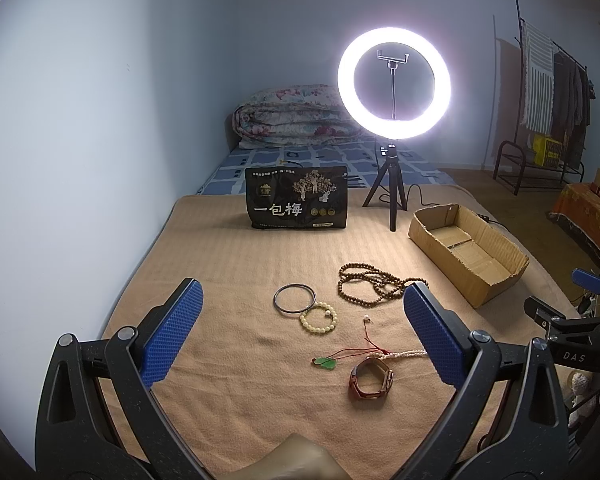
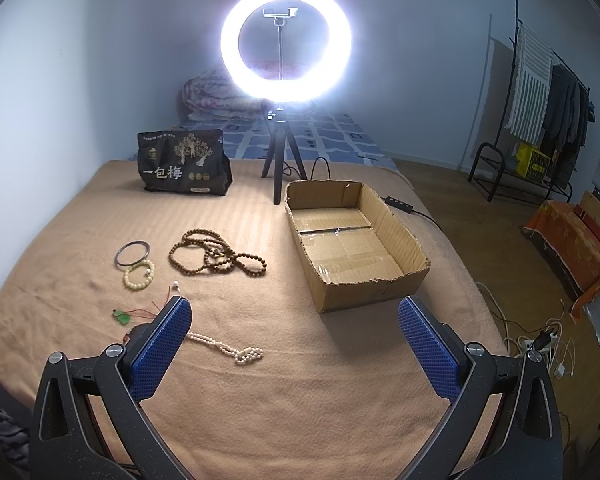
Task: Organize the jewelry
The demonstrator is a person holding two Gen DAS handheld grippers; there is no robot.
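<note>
Left gripper (image 1: 302,328) hovers spread over blanket (image 1: 228,264); right gripper (image 2: 296,344) likewise.

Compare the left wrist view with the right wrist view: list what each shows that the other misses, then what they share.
Only the left wrist view shows the brown watch whole, and the right gripper at its edge.

Only the right wrist view shows the knotted end of the white bead necklace, the box's bare floor, and the cables on the floor.

Both show the cardboard box, wooden bead strand, metal bangle, cream bracelet, green pendant, black bag and ring light. The left gripper is open.
</note>
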